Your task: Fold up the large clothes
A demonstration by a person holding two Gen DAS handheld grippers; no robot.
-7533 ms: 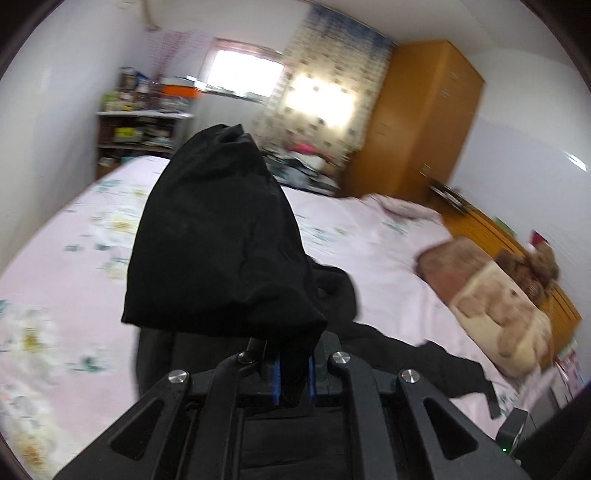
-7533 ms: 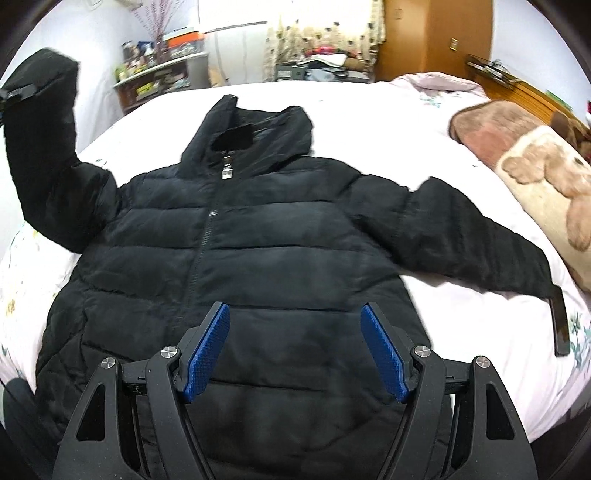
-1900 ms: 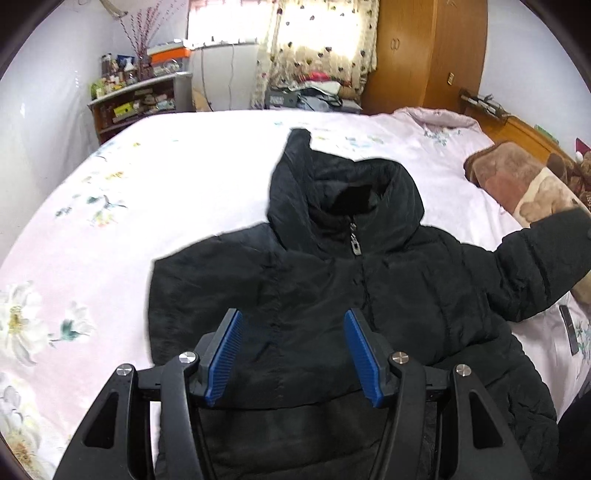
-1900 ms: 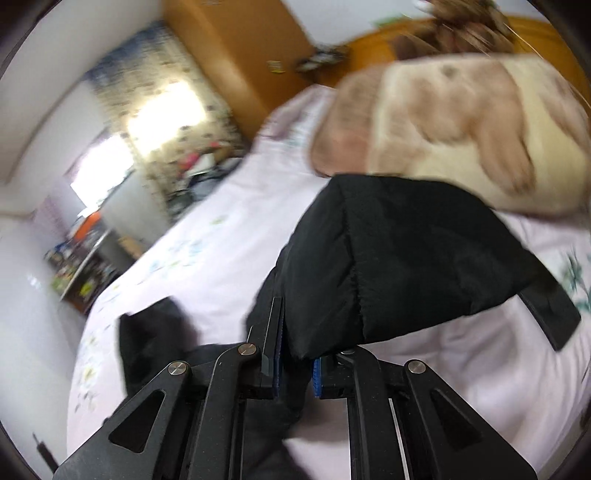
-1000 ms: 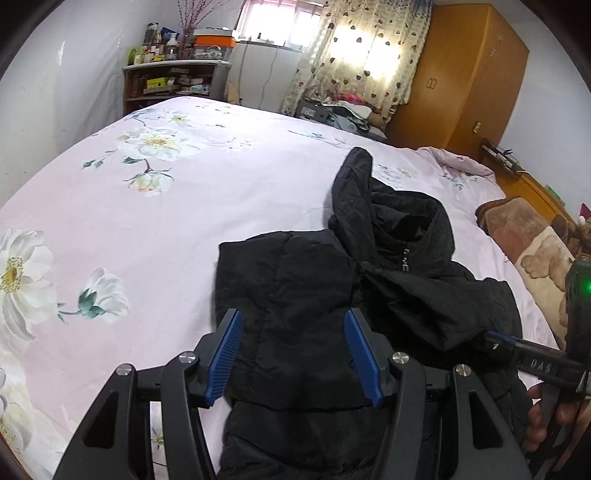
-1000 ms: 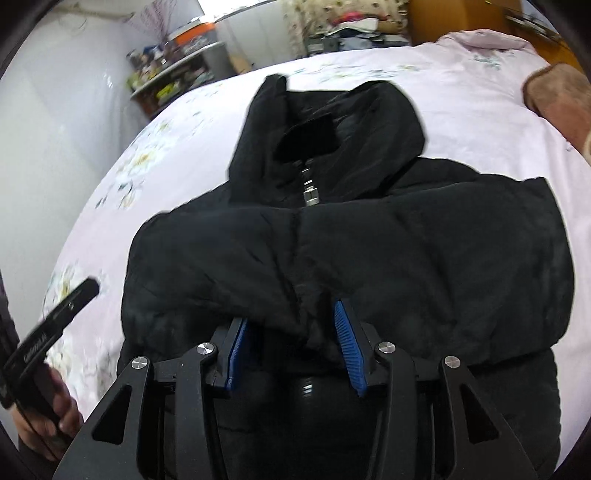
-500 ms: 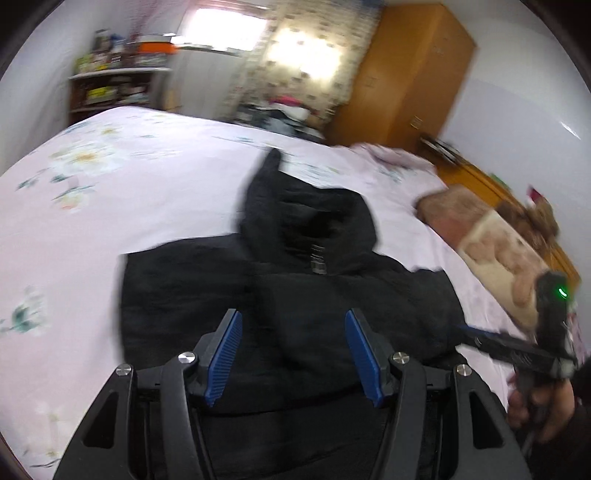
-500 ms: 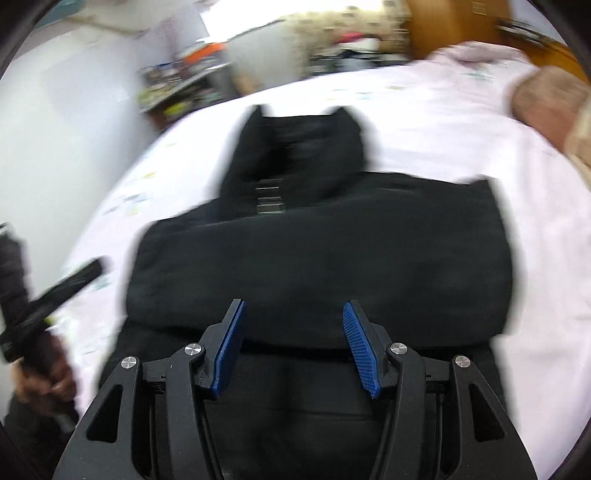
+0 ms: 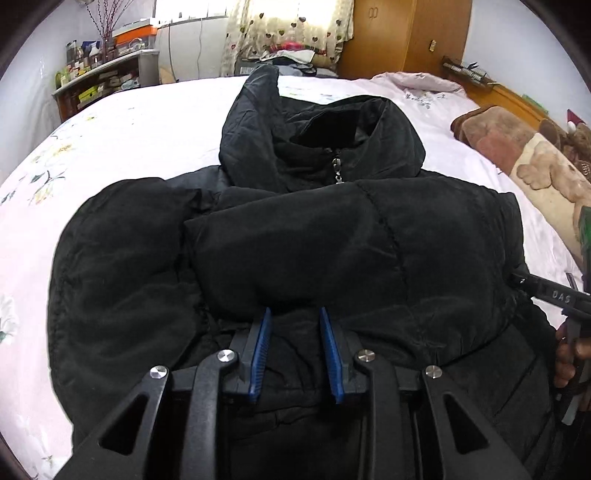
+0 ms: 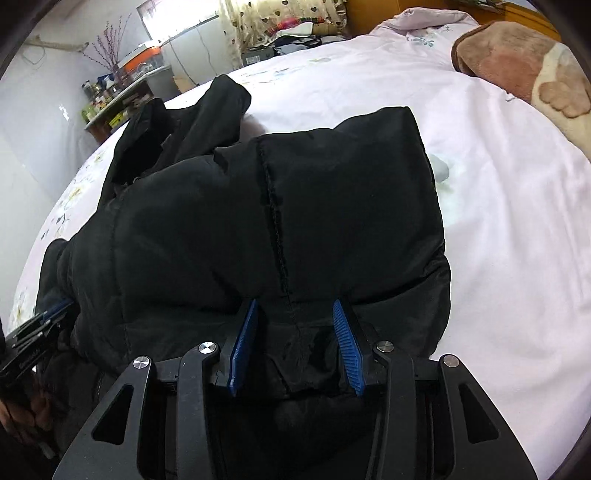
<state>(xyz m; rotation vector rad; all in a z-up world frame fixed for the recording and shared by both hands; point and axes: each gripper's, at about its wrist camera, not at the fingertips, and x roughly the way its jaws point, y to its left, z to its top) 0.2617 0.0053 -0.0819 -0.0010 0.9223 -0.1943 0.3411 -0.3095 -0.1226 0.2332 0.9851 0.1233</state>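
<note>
Puffy quilted black jacket (image 9: 332, 236) lies bulky on smooth pink bedsheet (image 9: 147, 122).

You work in home bedroom. Large bed (image 9: 155, 122) with pale pink floral sheet fills both views. Wooden wardrobe (image 9: 402, 37) stands against far wall, heart-print curtain (image 9: 288, 26) over bright window beside it. Cluttered shelf (image 9: 99, 79) with bottles and boxes at left. Brown teddy-print blanket (image 9: 524, 155) near wooden headboard (image 9: 506, 98). Pile of clothes (image 9: 291, 55) beyond bed.
</note>
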